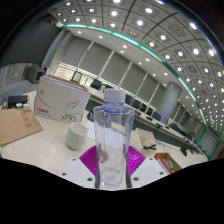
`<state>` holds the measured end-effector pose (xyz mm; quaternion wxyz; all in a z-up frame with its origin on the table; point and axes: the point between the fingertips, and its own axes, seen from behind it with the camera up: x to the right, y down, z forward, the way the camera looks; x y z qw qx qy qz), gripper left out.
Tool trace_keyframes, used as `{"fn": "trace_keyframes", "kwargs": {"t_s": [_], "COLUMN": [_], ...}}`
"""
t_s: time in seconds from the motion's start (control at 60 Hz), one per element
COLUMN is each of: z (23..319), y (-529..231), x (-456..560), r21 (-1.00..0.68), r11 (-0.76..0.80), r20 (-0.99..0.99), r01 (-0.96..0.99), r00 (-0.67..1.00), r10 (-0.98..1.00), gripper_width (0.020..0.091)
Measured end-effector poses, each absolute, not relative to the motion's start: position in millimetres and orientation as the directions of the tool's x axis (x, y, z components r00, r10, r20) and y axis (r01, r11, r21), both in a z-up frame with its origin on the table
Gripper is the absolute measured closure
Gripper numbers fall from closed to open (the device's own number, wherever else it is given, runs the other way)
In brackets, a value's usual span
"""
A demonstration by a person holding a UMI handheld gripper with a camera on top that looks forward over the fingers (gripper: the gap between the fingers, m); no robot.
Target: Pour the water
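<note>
Bottle (115, 135) upright, cap up, clamped between gripper (117, 160) pads, above table (40, 150)

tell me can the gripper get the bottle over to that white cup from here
Probably yes: the gripper seems shut on the clear bottle, and the white cup stands beside it on the table, nothing between.

The bottle (115, 135) stands upright between the gripper (115, 165) fingers. Left of the bottle a cup (77, 137) sits on the table (35, 150); a box (65, 100) lies behind the cup.
</note>
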<state>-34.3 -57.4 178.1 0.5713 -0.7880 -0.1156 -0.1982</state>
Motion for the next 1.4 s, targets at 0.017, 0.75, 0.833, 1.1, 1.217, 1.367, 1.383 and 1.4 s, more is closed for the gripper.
{"fn": "trace_keyframes", "kwargs": {"t_s": [0.017, 0.75, 0.833, 1.1, 1.217, 1.367, 1.383, 1.4], "z": [181.4, 171.2, 166.2, 171.6, 180.6, 197.0, 199.0, 200.0], "y": [-52.4, 156.1, 159.4, 155.5, 146.6, 132.8, 130.6, 130.3], "x": [-29.7, -19.3, -24.3, -23.7, -15.8, -16.4, -17.1, -17.1], "r21": [-0.841, 0.400, 0.439, 0.309, 0.009, -0.415, -0.453, -0.493], "r11": [-0.321, -0.050, -0.021, 0.007, -0.036, -0.078, -0.082, -0.084], "r20": [0.473, 0.915, 0.897, 0.946, 0.989, 0.886, 0.868, 0.844], "r01": [0.436, 0.915, 0.898, 0.951, 0.999, 0.906, 0.888, 0.866], "r00": [0.880, -0.396, -0.436, -0.308, -0.003, 0.422, 0.460, 0.499], "r10": [-0.044, 0.076, 0.074, 0.102, 0.149, 0.190, 0.188, 0.197], "gripper_width": [0.0756, 0.0759, 0.0756, 0.0757, 0.0755, 0.0753, 0.0751, 0.0753]}}
